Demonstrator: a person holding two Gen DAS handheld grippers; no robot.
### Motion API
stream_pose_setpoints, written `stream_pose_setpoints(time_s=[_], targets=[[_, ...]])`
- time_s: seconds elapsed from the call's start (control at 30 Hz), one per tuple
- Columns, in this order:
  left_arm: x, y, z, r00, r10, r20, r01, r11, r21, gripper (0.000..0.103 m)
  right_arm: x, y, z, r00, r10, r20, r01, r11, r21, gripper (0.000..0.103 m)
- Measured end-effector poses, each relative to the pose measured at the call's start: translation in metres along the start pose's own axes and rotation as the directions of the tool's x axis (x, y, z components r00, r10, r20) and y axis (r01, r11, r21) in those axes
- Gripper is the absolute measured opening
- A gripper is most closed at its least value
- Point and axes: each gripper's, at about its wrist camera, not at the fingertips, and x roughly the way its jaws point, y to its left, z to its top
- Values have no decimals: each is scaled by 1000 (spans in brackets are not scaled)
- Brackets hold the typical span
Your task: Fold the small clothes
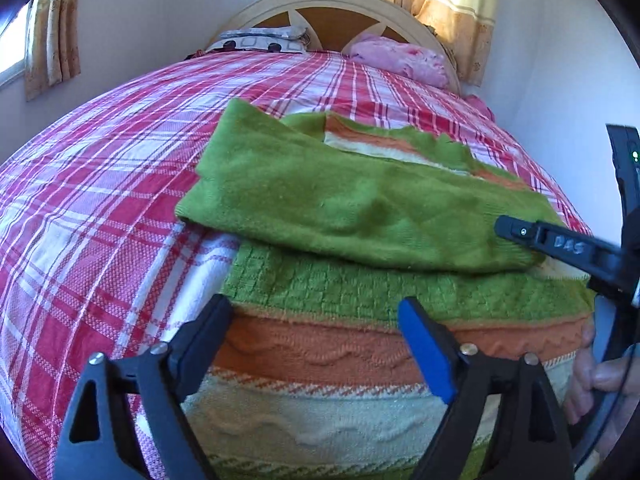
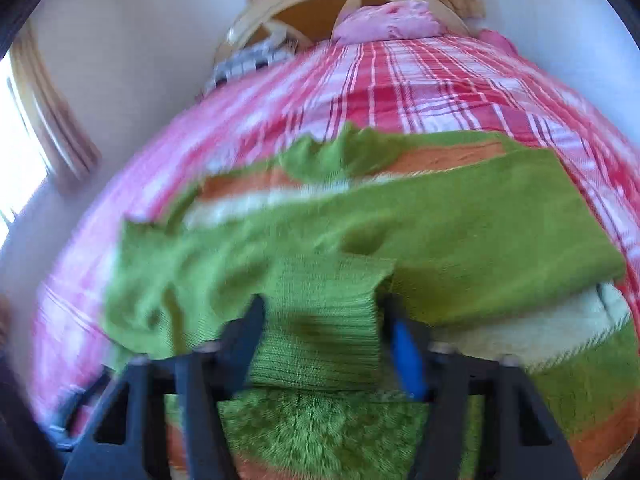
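A knitted sweater (image 1: 320, 344) with green, orange and cream bands lies flat on the plaid bedspread (image 1: 100, 200). One plain green sleeve (image 1: 320, 200) lies across its body. My left gripper (image 1: 316, 312) hovers over the orange band near the hem, jaws wide and nothing between them. In the blurred right wrist view my right gripper (image 2: 324, 316) has the ribbed green cuff (image 2: 320, 320) filling the gap between its fingers. From the left wrist view, one finger (image 1: 520, 234) of that gripper rests on the sleeve's end at the right.
A curved wooden headboard (image 1: 336, 0) stands at the far end, with a patterned pillow (image 1: 260, 40) and a pink blanket (image 1: 400, 60) before it. White walls close in on the right. A hand (image 1: 600, 380) holds the right tool.
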Motion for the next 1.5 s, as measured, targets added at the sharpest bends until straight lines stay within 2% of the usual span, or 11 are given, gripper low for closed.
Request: stream_pose_setpoints(time_s=[0.07, 0.27, 0.47, 0.77, 0.87, 0.93, 1.03, 1.13, 1.27, 1.33, 1.5], targets=[[0, 3, 0, 1000, -11, 1, 11, 1000, -8, 91, -2, 4, 3, 1000, 26, 7, -26, 999, -22, 10], [-1, 6, 0, 1000, -21, 2, 21, 1000, -14, 92, -37, -4, 33, 992, 10, 127, -3, 998, -55, 9], [-1, 6, 0, 1000, -21, 2, 21, 1000, -14, 92, -63, -41, 70, 966, -113, 232, 133, 988, -75, 9], [0, 6, 0, 1000, -13, -2, 13, 1000, -7, 92, -3, -77, 43, 973, -210, 94, 221, 968, -120, 11], [1, 6, 1, 1000, -19, -3, 19, 1000, -10, 94, 15, -93, 38, 966, -258, -5, 257, 964, -61, 38], [2, 7, 1, 1000, -24, -4, 24, 1000, -13, 95, 3, -110, 39, 946, -323, 12, 323, 946, 27, 48], [3, 6, 1, 1000, -24, -5, 24, 1000, -10, 96, -27, -137, 36, 867, -497, 26, 487, 858, 161, 48], [4, 5, 2, 1000, -18, -10, 18, 1000, -2, 97, -63, -137, 28, 929, -347, 132, 313, 923, 225, 48], [5, 3, 1, 1000, -11, -14, 11, 1000, 8, 98, -57, -103, 27, 988, -110, 109, 97, 988, 118, 36], [5, 4, 2, 1000, -16, -11, 16, 1000, 3, 98, -42, -82, 24, 999, -6, 50, 3, 998, 61, 24], [4, 7, 2, 1000, -29, -8, 29, 1000, -8, 98, -2, -74, 3, 997, -41, -67, 44, 999, 33, 23]])
